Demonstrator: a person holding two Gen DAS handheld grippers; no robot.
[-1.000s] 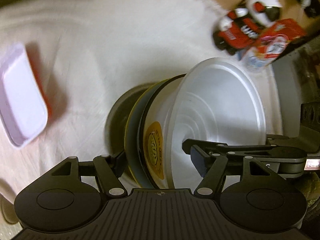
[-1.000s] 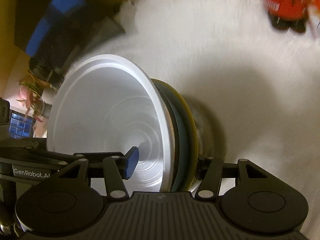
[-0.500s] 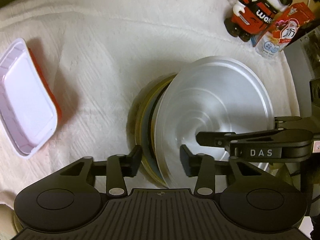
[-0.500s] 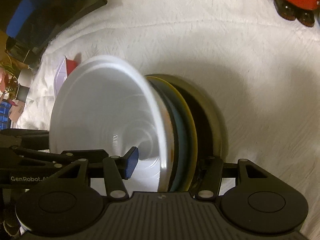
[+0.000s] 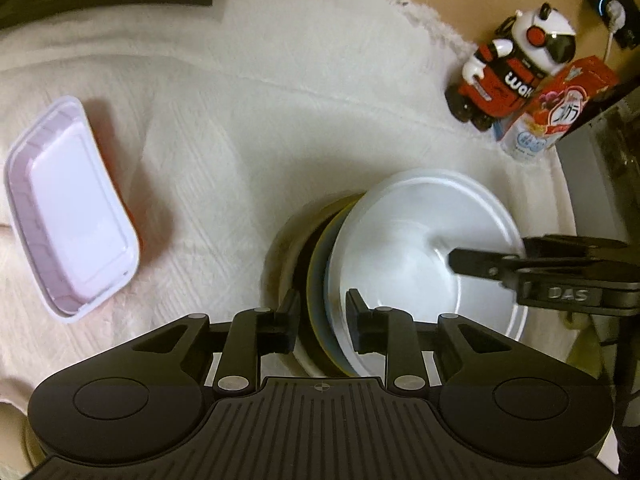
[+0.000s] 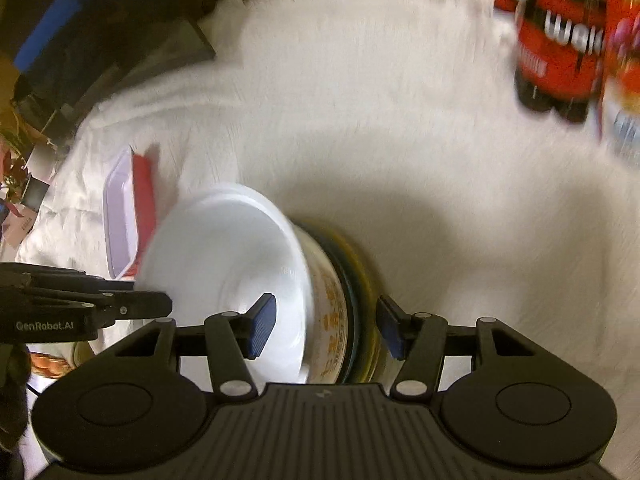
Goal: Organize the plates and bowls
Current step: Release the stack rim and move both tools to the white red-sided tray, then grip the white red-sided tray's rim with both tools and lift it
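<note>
A stack of dishes is held between both grippers: a white bowl (image 5: pixel 404 248) on top, with a printed bowl (image 6: pixel 334 320) and yellow-rimmed plates (image 5: pixel 316 280) under it. My left gripper (image 5: pixel 322 320) is shut on the stack's near rim. My right gripper (image 6: pixel 328 328) straddles the opposite rim, its jaws wider, one finger inside the white bowl (image 6: pixel 224 264). The right gripper's finger (image 5: pixel 480 266) shows reaching into the bowl. The stack is tilted over the white cloth (image 5: pixel 248 132).
A white and orange rectangular tray (image 5: pixel 72 204) lies on the cloth at left, also seen in the right wrist view (image 6: pixel 124 216). A red and white toy robot (image 5: pixel 508 68) and a snack box (image 5: pixel 556 108) stand at the far right edge.
The stack has come lower and closer to the cloth, tilting flatter. The right gripper's jaws have widened around the rim. The right view is blurred by motion.
</note>
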